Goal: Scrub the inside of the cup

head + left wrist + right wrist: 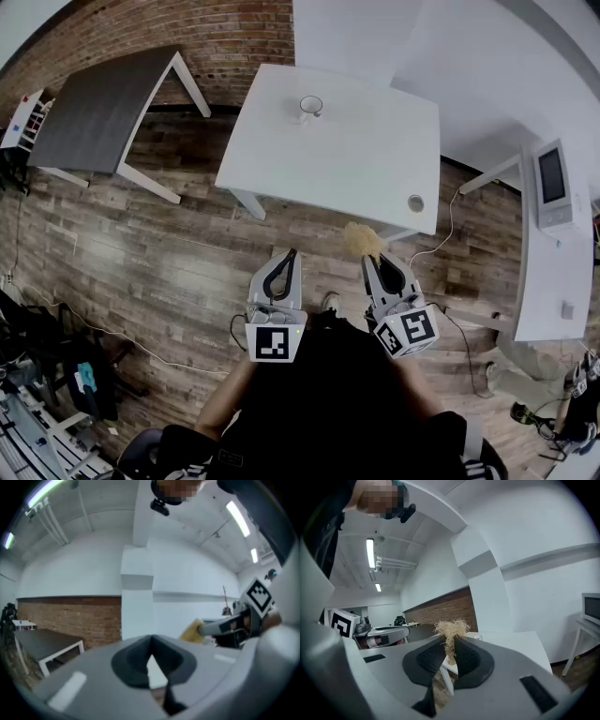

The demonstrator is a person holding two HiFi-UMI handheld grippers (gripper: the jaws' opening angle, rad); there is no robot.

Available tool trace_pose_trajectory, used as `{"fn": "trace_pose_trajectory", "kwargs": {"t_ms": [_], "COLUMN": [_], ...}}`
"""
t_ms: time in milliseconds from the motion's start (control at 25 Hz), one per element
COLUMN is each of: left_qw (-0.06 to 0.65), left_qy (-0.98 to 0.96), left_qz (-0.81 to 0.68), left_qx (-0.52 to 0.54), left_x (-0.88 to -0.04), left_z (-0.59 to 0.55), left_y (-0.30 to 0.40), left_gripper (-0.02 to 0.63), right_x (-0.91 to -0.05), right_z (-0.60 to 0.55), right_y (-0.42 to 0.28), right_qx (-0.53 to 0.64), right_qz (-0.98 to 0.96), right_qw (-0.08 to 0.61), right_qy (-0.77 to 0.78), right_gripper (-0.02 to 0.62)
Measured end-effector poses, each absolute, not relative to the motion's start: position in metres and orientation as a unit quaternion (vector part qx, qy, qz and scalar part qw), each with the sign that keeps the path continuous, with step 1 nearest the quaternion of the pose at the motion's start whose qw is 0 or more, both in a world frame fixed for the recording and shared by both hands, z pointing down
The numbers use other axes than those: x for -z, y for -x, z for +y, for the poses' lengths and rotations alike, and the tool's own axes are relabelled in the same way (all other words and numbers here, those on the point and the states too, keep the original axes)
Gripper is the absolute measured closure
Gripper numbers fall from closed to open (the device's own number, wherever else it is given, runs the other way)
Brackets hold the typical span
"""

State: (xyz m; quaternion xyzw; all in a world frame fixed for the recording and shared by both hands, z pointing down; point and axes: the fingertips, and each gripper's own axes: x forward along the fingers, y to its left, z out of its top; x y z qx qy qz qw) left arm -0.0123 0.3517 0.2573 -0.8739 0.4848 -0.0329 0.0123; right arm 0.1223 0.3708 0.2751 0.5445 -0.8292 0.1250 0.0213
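A clear glass cup (310, 106) stands near the far edge of the white table (356, 159), well ahead of both grippers; it shows small in the right gripper view (478, 637). My right gripper (373, 262) is shut on a straw-coloured fibrous scrubber (361, 240), whose tuft sticks out past the fingertips (451, 629). My left gripper (284, 265) is shut with nothing in it, its jaws meeting at the tip (151, 642). Both are held side by side over the wooden floor, short of the table's near edge. In the left gripper view the scrubber (192, 631) shows at the right.
A dark grey table (103, 108) stands to the far left by the brick wall (216, 33). A white desk (548, 272) with a screened appliance (553, 186) runs along the right. A small round disc (415, 202) lies at the table's near right corner. Cables trail over the floor.
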Motion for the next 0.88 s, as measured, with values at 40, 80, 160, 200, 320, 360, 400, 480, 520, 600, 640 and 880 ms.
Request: {"fn": "trace_pose_trajectory", "kwargs": {"t_ms": [40, 80, 160, 200, 320, 360, 400, 480, 520, 600, 640, 880], "left_qw": [0.014, 0.015, 0.012, 0.012, 0.05, 0.048, 0.032, 0.01, 0.01, 0.014, 0.013, -0.01], "left_qy": [0.874, 0.874, 0.874, 0.874, 0.877, 0.877, 0.875, 0.871, 0.87, 0.868, 0.867, 0.853], "left_qz": [0.484, 0.483, 0.484, 0.484, 0.474, 0.475, 0.481, 0.489, 0.491, 0.493, 0.496, 0.519], "left_qx": [0.035, 0.037, 0.038, 0.039, 0.053, 0.055, 0.052, 0.047, 0.048, 0.054, 0.052, 0.047], "left_x": [-0.257, -0.257, -0.258, -0.258, -0.253, -0.253, -0.256, -0.259, -0.26, -0.261, -0.26, -0.265], "left_z": [0.352, 0.351, 0.352, 0.352, 0.351, 0.352, 0.353, 0.354, 0.354, 0.354, 0.354, 0.353], "left_y": [0.012, 0.013, 0.013, 0.012, 0.01, 0.01, 0.011, 0.01, 0.008, 0.005, 0.003, -0.008], "left_gripper": [0.603, 0.603, 0.601, 0.603, 0.603, 0.603, 0.603, 0.602, 0.603, 0.603, 0.602, 0.603], "right_x": [-0.274, -0.274, -0.273, -0.273, -0.273, -0.272, -0.272, -0.274, -0.274, -0.274, -0.274, -0.274], "right_z": [0.371, 0.37, 0.371, 0.371, 0.371, 0.371, 0.371, 0.371, 0.371, 0.37, 0.369, 0.365], "right_y": [-0.122, -0.122, -0.122, -0.122, -0.123, -0.123, -0.123, -0.125, -0.127, -0.132, -0.135, -0.146], "right_qx": [-0.125, -0.124, -0.124, -0.124, -0.124, -0.124, -0.124, -0.125, -0.126, -0.129, -0.13, -0.129], "right_qz": [-0.829, -0.829, -0.829, -0.83, -0.83, -0.831, -0.831, -0.832, -0.833, -0.833, -0.833, -0.844], "right_qw": [0.021, 0.021, 0.021, 0.02, 0.019, 0.019, 0.018, 0.016, 0.014, 0.008, 0.005, 0.009], "right_qy": [-0.545, -0.545, -0.545, -0.544, -0.543, -0.543, -0.542, -0.54, -0.539, -0.539, -0.539, -0.521], "right_gripper": [0.554, 0.554, 0.554, 0.554, 0.554, 0.554, 0.554, 0.554, 0.554, 0.554, 0.554, 0.554]}}
